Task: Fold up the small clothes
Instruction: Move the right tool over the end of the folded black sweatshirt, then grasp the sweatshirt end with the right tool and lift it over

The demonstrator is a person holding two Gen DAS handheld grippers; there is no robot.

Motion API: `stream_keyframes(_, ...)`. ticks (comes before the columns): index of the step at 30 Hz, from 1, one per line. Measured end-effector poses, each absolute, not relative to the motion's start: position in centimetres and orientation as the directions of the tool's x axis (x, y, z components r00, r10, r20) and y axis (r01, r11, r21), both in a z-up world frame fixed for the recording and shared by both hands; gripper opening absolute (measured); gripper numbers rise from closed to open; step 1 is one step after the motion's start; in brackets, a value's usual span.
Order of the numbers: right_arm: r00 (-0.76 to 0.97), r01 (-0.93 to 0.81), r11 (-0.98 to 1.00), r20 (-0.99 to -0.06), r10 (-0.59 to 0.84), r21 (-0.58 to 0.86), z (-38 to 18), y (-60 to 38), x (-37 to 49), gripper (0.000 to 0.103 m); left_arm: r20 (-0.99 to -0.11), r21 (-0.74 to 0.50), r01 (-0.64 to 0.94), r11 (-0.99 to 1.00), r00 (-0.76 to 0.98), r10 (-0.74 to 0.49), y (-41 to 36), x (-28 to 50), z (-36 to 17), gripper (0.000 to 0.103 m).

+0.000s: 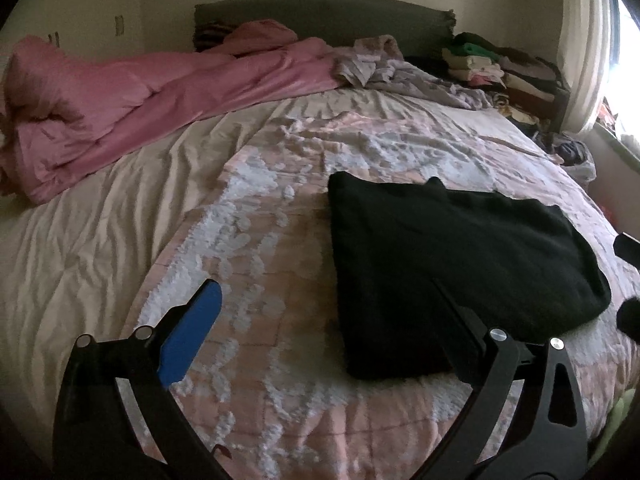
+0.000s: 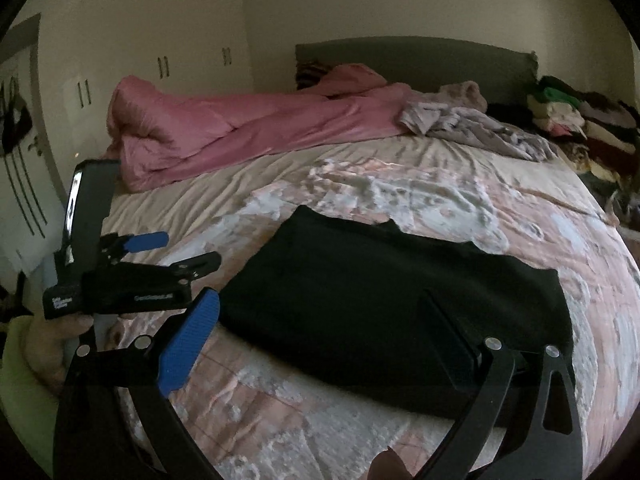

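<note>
A black garment [image 1: 448, 264] lies folded flat on the pink and white quilt [image 1: 264, 272]; it also shows in the right wrist view [image 2: 384, 292]. My left gripper [image 1: 324, 292] is open and empty, its blue pad [image 1: 192, 332] left of the garment and its dark finger over the garment's near part. My right gripper [image 2: 316, 312] is open and empty above the garment's near edge. The left gripper [image 2: 160, 256] shows in the right wrist view, held by a hand at the left, open.
A rolled pink duvet [image 1: 132, 96] lies across the far left of the bed. A crumpled lilac cloth [image 1: 400, 68] lies by the headboard [image 1: 320, 16]. A stack of folded clothes [image 1: 492, 64] stands at the far right. White wardrobes [image 2: 140, 40] stand beyond the bed.
</note>
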State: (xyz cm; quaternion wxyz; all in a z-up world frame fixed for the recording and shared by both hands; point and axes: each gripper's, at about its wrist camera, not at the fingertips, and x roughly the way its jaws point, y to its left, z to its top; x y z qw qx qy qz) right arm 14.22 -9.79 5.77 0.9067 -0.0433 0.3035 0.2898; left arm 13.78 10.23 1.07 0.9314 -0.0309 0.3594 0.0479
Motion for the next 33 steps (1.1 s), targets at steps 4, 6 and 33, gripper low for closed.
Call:
stream_keyframes(4,0.636,-0.569,0.818,-0.587,0.501,0.081,5.1,-8.5,14.4,0.098,-0.677,-0.018,-0.128,0.992,0.731,0.082,10.9,14.4,1.0,0.093)
stream_keyframes(6,0.633,-0.575,0.815,-0.594,0.496,0.068,4.6,-7.9,14.5,0.098,-0.678,-0.015,-0.135,0.991,0.729,0.089,11.1,14.6,1.0,0.093)
stream_keyframes(33,0.595,-0.648,0.742,-0.721,0.355,-0.17,-4.5,-1.7,15.5,0.098,-0.741,-0.035,-0.131,0.991,0.668,0.062,12.2,23.3,-0.6,0.093)
